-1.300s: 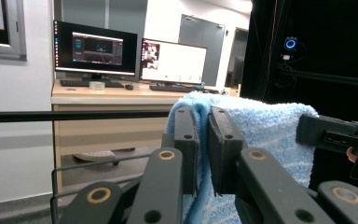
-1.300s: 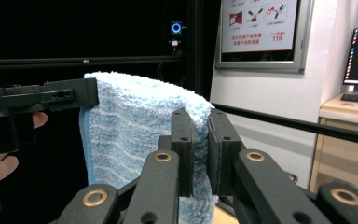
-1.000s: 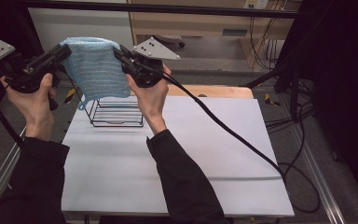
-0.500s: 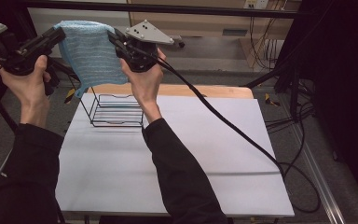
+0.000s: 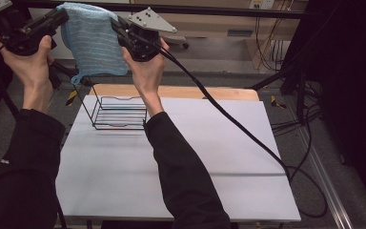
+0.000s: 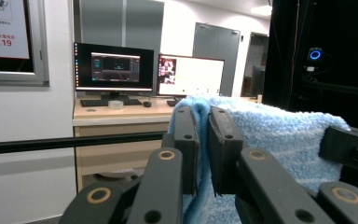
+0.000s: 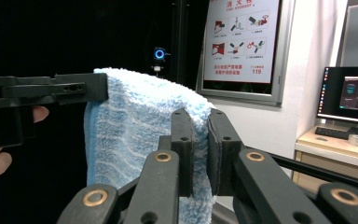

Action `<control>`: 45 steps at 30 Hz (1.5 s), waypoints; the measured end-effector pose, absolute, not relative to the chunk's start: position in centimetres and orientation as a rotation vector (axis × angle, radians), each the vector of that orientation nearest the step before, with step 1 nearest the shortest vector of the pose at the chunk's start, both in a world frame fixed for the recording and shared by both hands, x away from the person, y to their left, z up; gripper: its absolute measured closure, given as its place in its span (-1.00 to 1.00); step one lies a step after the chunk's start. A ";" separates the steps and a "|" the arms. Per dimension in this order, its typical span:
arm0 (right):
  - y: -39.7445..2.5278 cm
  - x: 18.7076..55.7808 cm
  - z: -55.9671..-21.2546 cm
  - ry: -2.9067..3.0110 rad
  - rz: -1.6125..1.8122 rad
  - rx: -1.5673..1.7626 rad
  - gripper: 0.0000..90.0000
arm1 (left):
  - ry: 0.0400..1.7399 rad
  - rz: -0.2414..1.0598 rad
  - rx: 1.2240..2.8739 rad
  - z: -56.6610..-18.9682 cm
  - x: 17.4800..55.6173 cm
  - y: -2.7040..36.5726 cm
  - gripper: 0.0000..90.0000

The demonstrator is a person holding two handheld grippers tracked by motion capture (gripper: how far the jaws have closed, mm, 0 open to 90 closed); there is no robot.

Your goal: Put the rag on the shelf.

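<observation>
- The wire basket (image 5: 119,112) sits empty on the white surface (image 5: 209,157).
- High above the basket hangs the blue towel (image 5: 93,40).
- Left gripper (image 5: 57,18) and right gripper (image 5: 119,25) each have fingers pinching a top corner.

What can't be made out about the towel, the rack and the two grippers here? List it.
- Blue towel, lower edge: cut off by the bottom of both gripper views, behind the jaws.
- Towel corners inside the left gripper and right gripper: covered by the shut jaws.
- Wire rack, right end: high view, hidden behind the right forearm.
- Rack's contents: wires too thin to tell.
</observation>
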State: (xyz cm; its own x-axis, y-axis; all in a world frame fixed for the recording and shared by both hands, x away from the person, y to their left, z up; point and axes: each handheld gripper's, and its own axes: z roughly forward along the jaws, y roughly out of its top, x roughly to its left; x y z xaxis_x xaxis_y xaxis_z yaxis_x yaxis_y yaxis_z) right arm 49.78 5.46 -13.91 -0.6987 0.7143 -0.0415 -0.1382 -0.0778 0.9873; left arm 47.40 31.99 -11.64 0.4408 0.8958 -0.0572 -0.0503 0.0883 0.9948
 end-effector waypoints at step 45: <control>6.3 53.8 -18.8 1.743 1.713 0.708 0.85 | 0.874 0.791 1.347 -18.6 50.9 34.0 0.84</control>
